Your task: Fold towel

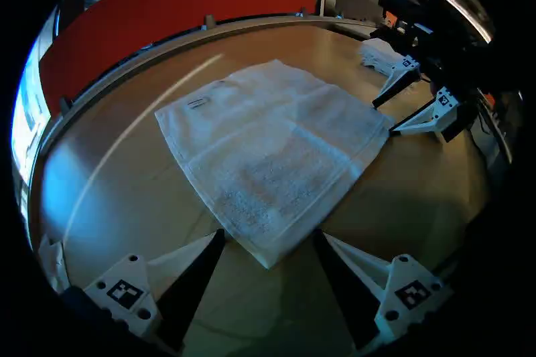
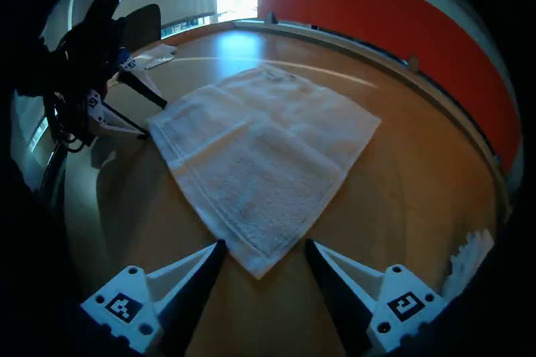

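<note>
the left gripper [image 1: 268, 233] is spread open, with one corner of the towel [image 1: 268, 136] poking between its fingers, not pinched. the towel lies flat on the counter [image 1: 114, 183], stretching away from that corner. at the neighbouring corner of the same edge, the right gripper [image 2: 265, 243] is likewise open around the tip. both look equally near, so the fold probably carries this edge to the far one.
</note>
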The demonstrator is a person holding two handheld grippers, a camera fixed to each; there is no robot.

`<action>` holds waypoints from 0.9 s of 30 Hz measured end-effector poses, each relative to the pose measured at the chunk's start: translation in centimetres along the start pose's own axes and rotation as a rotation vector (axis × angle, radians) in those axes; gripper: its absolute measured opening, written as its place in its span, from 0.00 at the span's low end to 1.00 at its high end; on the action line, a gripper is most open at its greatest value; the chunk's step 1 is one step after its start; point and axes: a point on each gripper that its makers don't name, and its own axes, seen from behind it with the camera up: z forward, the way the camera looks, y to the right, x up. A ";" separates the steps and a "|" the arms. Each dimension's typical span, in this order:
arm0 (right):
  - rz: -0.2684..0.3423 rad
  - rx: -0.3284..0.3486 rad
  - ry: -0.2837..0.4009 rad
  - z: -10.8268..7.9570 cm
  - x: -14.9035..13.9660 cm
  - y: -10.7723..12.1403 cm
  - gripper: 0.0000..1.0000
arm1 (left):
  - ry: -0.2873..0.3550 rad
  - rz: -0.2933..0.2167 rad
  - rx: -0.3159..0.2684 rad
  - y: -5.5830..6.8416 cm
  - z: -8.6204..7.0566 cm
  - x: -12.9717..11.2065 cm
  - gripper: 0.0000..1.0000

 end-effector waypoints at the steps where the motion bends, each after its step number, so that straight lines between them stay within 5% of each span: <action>1: 0.000 0.000 0.000 0.0 0.0 0.0 0.86 | -0.001 -0.004 0.002 0.0 0.0 0.0 0.97; 10: 0.025 -0.007 -0.007 0.0 0.1 -0.1 0.62 | -0.012 -0.022 0.023 -0.3 -0.2 -0.1 0.80; 23: 0.041 -0.004 -0.008 -0.1 0.2 -0.5 0.57 | -0.016 -0.034 0.038 -0.1 -0.3 0.1 0.68; 27: 0.045 0.003 -0.009 0.0 0.3 -0.6 0.52 | -0.019 -0.042 0.044 -0.1 -0.3 0.1 0.53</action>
